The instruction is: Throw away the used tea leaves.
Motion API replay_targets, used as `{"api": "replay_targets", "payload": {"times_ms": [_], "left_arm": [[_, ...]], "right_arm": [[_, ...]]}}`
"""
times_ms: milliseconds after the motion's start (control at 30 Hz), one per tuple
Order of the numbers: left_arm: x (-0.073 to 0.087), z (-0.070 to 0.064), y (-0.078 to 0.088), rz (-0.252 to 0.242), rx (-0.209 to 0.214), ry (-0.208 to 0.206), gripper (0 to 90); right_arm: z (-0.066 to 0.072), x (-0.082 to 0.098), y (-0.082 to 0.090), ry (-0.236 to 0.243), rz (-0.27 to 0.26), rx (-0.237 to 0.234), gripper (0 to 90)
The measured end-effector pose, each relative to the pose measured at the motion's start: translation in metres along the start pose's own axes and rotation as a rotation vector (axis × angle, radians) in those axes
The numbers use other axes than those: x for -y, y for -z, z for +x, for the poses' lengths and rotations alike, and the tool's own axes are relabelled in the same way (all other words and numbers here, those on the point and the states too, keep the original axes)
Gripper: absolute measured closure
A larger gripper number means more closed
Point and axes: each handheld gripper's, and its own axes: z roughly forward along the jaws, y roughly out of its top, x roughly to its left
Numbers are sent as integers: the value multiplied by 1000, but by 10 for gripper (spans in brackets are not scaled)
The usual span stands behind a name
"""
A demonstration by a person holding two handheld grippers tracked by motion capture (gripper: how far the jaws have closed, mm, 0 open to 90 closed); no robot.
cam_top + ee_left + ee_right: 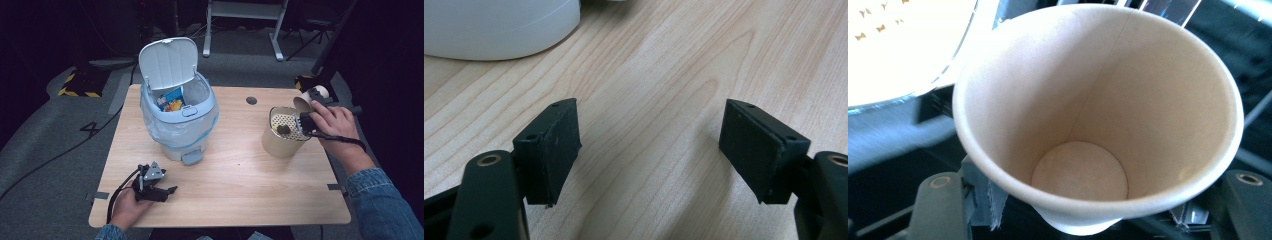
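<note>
My right gripper (pixel 311 107) is shut on a plain paper cup (pixel 306 102), held tilted on its side just above the table's right edge. In the right gripper view the cup (pixel 1088 100) is empty and sits between the two jaws of the right gripper (pixel 1093 200). Just left of it stands a tan paper tub (pixel 282 142) with a perforated strainer (pixel 290 122) on top and a dark lump (pixel 283 129) in the strainer. My left gripper (pixel 170 191) rests on the table at the front left. Its jaws stand open over bare wood in the left gripper view (pixel 651 145).
A pale blue pedal bin (pixel 177 125) with a plastic liner stands at the table's middle left, its white lid (pixel 167 62) raised and a blue packet (pixel 171 100) inside. The bin's base (pixel 499 30) lies just ahead of the left jaws. Light wood table (pixel 240 185) between the hands.
</note>
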Motion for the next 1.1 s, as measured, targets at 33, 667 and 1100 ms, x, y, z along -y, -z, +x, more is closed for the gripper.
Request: {"api": "replay_targets", "payload": {"times_ms": [33, 667, 1100], "left_arm": [[0, 0, 0, 0, 0, 0, 247], [0, 0, -1, -1, 2, 1, 245], [-1, 1, -1, -1, 4, -3, 240]], "right_arm": [[-1, 4, 0, -54, -13, -16, 318], [-16, 48, 1, -858, -331, -356, 313], [-19, 66, 5, -1355, -551, -594, 308]]}}
